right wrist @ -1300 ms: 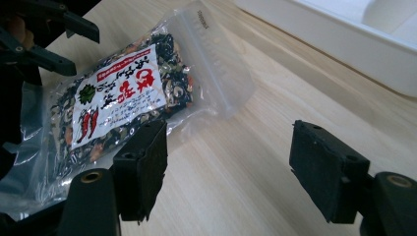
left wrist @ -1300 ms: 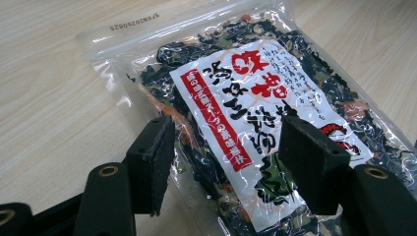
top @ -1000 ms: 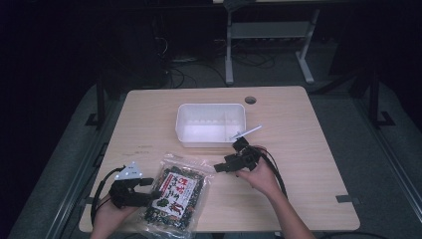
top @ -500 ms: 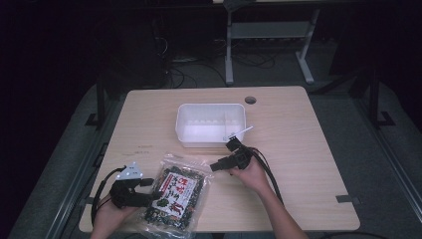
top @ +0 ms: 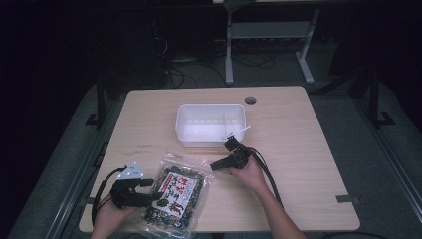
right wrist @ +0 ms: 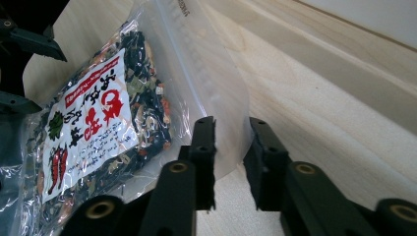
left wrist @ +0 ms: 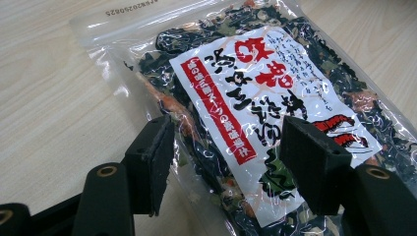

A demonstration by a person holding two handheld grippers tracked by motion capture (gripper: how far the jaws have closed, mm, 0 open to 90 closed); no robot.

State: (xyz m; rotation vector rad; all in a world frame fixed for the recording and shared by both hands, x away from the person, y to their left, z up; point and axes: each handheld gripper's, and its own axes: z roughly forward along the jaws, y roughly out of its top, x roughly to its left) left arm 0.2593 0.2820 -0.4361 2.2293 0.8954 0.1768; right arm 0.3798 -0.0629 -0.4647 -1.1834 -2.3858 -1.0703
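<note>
The seaweed pouch [top: 175, 195] is pinned flat on the desk [top: 298, 129] under the spread left tongs [left wrist: 223, 162], so that its clear top edge can be taken by the right tongs [right wrist: 231, 162], just narrowed around it but not yet clamped.

Clear bag [top: 175, 196] of dark dried mix, white-red label — flat on table's near edge.

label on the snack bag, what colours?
White label with black and red characters plus a red stripe, on the clear bag. Clearest in the left gripper view.
</note>
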